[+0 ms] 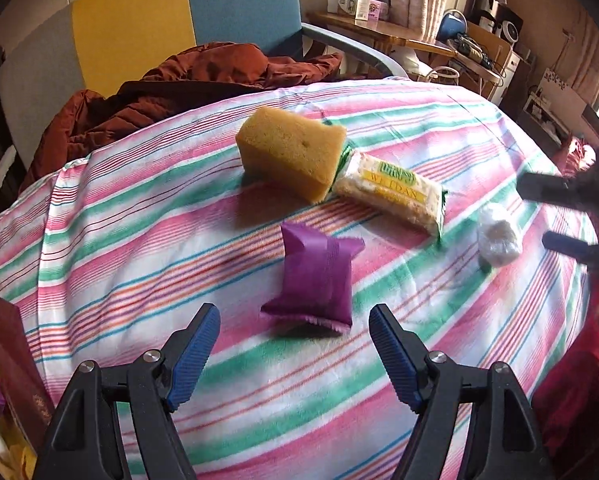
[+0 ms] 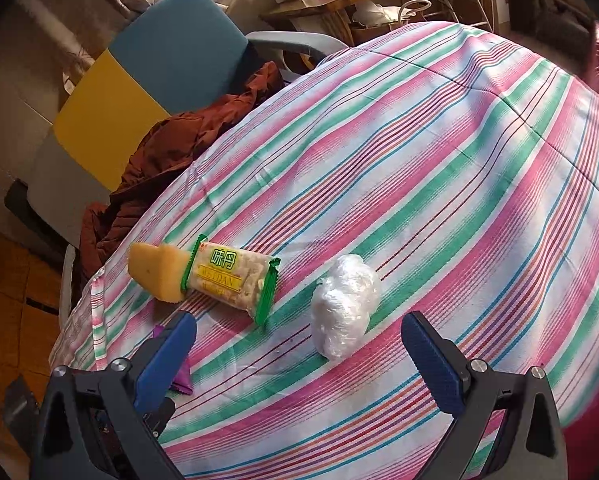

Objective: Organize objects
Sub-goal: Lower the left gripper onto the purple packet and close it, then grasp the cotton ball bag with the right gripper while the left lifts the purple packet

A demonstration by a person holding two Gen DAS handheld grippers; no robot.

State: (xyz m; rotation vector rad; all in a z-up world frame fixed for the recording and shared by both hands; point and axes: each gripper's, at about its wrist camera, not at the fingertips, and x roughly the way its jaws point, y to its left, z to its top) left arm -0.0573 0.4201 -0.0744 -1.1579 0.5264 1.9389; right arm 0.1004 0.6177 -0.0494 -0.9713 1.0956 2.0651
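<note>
The puffy purple foil packet [image 1: 313, 280] lies loose on the striped-cloth desk [image 1: 139, 208] just ahead of our spread, empty left hand-held gripper [image 1: 295, 356], seemingly lined up for pickup; our right hand-held gripper [image 2: 299, 354] hangs equally spread.

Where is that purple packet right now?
In the left wrist view the purple packet lies on the striped cloth, just ahead of the open left gripper, nearer than the yellow sponge.

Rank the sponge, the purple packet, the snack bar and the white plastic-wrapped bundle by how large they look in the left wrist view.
1. yellow sponge
2. purple packet, though it lies nearer the camera
3. snack bar, close to the packet
4. white plastic-wrapped bundle
</note>
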